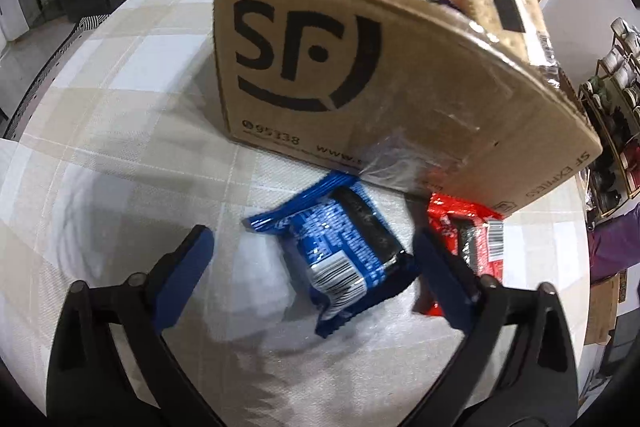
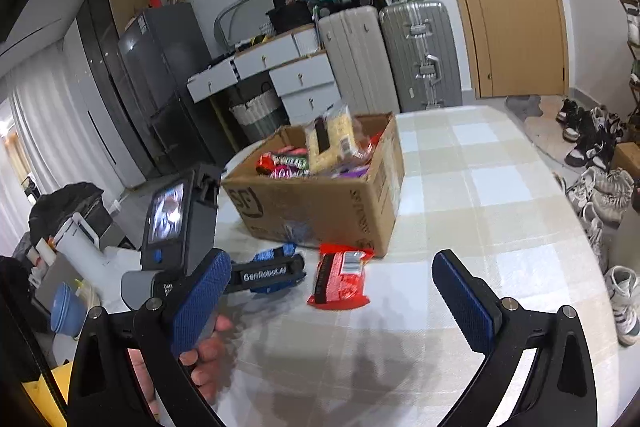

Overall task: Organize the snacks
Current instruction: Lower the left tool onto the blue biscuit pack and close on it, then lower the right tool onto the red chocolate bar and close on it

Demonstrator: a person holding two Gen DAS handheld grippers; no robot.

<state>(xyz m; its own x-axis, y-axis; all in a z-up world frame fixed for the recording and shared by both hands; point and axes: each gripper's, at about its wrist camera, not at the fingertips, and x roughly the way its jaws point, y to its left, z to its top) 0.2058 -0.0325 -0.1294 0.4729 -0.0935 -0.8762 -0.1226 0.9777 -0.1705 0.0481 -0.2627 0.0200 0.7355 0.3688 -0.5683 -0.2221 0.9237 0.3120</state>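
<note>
A blue snack packet lies on the checked tablecloth in front of the brown SF cardboard box. My left gripper is open, its fingers on either side of the blue packet, not closed on it. A red snack packet lies just right of it, also in the right wrist view. The box holds several snacks, with a clear bag of crackers sticking up. My right gripper is open and empty, above the table short of the red packet. The left gripper's body shows there over the blue packet.
The table is covered with a beige and white checked cloth. Suitcases, white drawers and a wicker basket stand behind the table. Shoes lie on the floor at the right. A shelf of cups stands right of the box.
</note>
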